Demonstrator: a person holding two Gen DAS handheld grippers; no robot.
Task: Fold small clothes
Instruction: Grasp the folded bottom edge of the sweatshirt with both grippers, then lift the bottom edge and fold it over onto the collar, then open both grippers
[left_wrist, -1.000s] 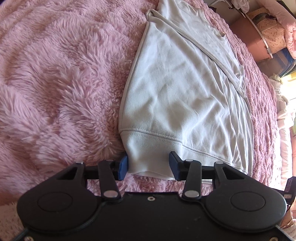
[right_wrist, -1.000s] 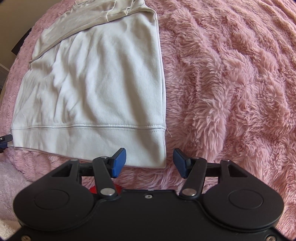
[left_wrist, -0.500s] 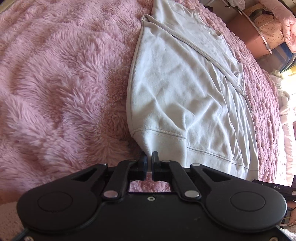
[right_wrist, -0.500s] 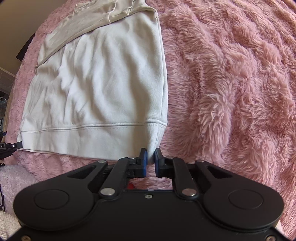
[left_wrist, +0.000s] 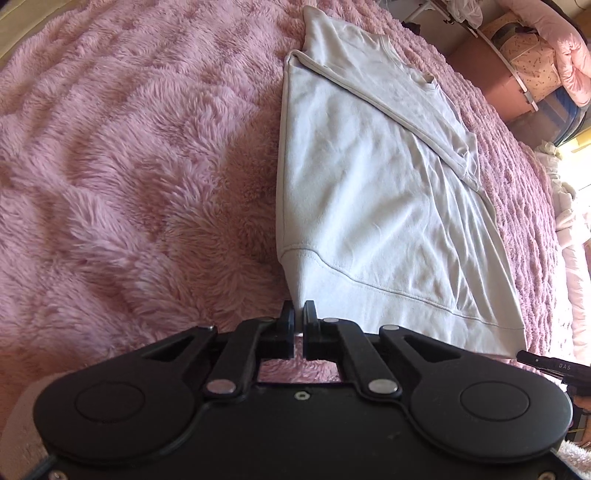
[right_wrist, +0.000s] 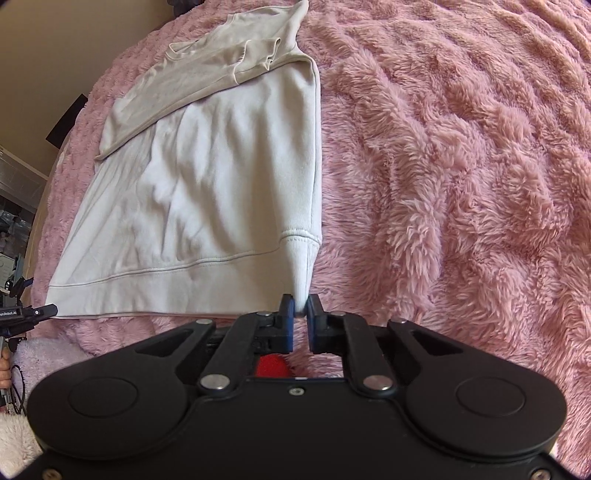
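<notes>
Over on the left, the left gripper (left_wrist: 298, 314) has its two black fingers pinched together on the left hem corner of the pale cream cotton sweatshirt (left_wrist: 369, 206), the ribbed band drawn up into a little peak between them. The garment itself lies flat on the fluffy pink shag blanket (left_wrist: 129, 166), sleeves already folded across the chest at the far end, body running away from both tools.

Moving across the hem to the right, the right gripper (right_wrist: 301, 306) is likewise clamped on the opposite hem corner, the rib bunched and lifted clear of the pile.

From where I stand, this looks like the start of the bottom-to-top fold. To do it well, I would raise both corners together and level, keeping the hem taut between the two tools so it does not sag in the middle, then carry it forward over the body and lay it square toward the collar (right_wrist: 173, 55). The long pile may drag at the cloth, so lift well clear before travelling.
</notes>
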